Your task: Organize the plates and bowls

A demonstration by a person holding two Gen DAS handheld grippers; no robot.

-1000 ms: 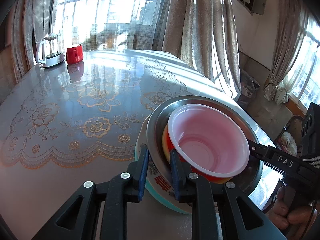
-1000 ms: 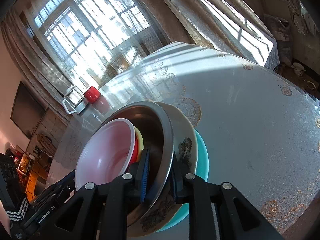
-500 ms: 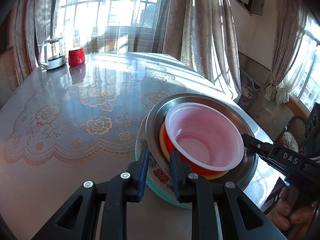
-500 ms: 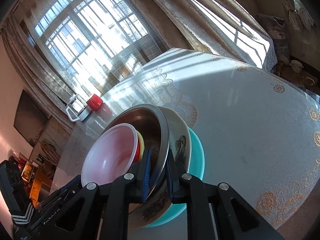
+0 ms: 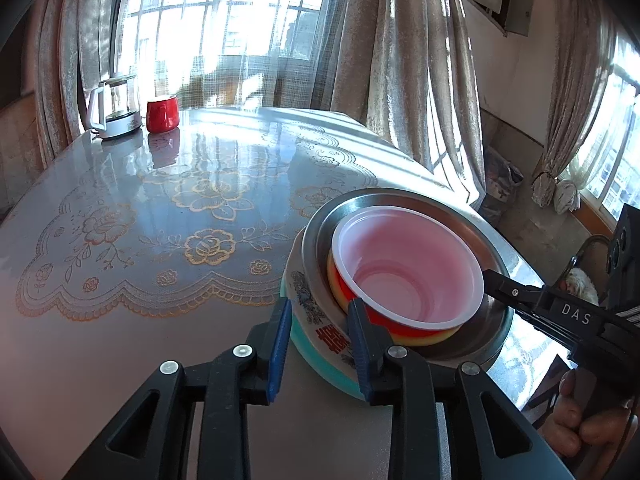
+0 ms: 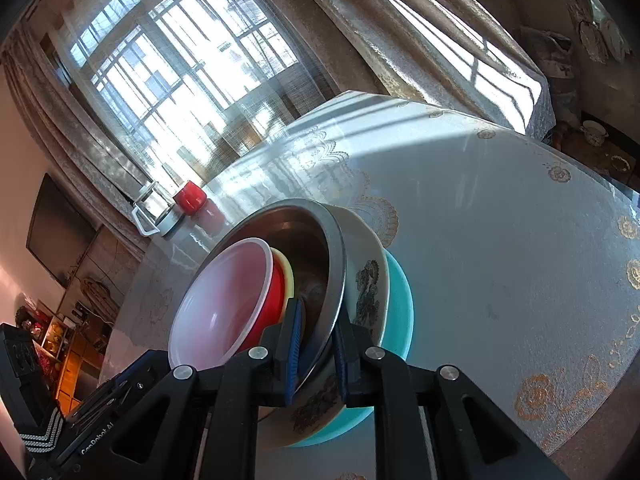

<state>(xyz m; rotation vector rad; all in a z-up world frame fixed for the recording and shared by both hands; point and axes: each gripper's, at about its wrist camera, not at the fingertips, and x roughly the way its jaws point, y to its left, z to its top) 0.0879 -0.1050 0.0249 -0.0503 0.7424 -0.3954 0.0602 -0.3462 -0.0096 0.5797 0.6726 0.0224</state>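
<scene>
Nested stack sits on desk [image 5: 168,216] straight ahead of both tools. Left tool [image 5: 318,342] has just been parting; pads straddle near rims of floral bowl [image 5: 316,322] and teal plate [image 5: 320,364], not pressing. Right tool [image 6: 318,350] clamped on steel bowl [image 6: 334,280] rim. Pink bowl [image 5: 404,272] innermost, beyond left tool's right finger.

Table [image 5: 168,240] bears kettle [image 5: 114,106], mug [image 5: 161,114], stacked dishes [image 5: 320,332].
</scene>
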